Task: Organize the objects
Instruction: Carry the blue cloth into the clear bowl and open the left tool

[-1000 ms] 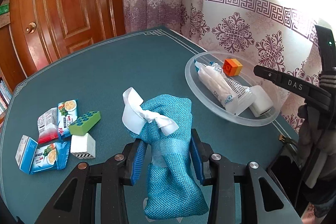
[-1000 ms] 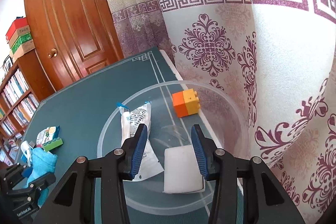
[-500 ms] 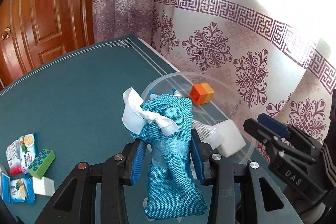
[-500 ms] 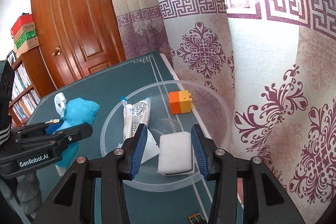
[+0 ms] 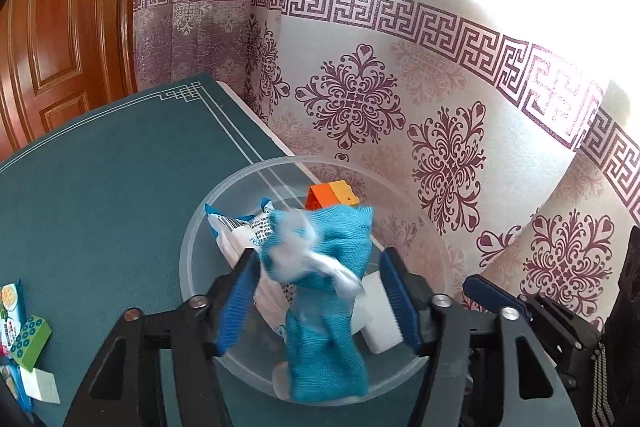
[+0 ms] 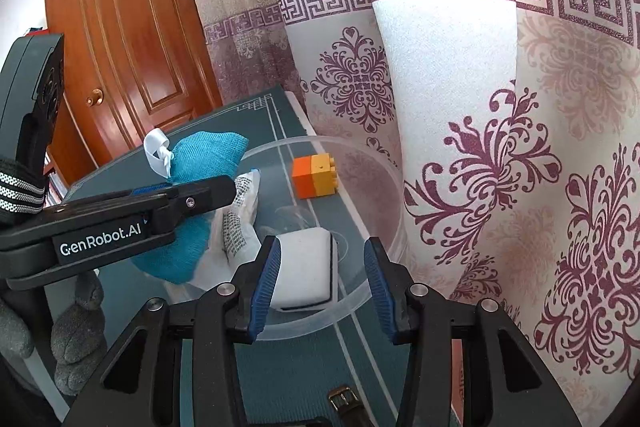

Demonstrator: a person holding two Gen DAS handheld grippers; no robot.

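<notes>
Since a second ago we see the left hand-held gripper (image 5: 318, 301) carried from the open counter (image 5: 100, 195) to above the clear bowl (image 5: 192, 247), and its jaws have just been opening: the blue pads now stand clear of the teal burlap pouch (image 5: 326, 327), which sits between them, blurred, its lower end inside the bowl. The right hand-held gripper (image 6: 320, 289) holds nothing, its jaws part open as before, poised at the bowl's near rim over the white block (image 6: 306, 269).

The pouch is coarse woven teal cloth, tied at the neck with a white ribbon (image 6: 158, 151). It lies over the white printed packet (image 5: 236, 235), near the orange-yellow brick (image 6: 314, 177).

The bowl sits close to the counter's edge by the patterned curtain (image 5: 440, 131). Open counter lies to the left, up to the green block (image 5: 30, 341) and snack packets (image 5: 12, 303).
</notes>
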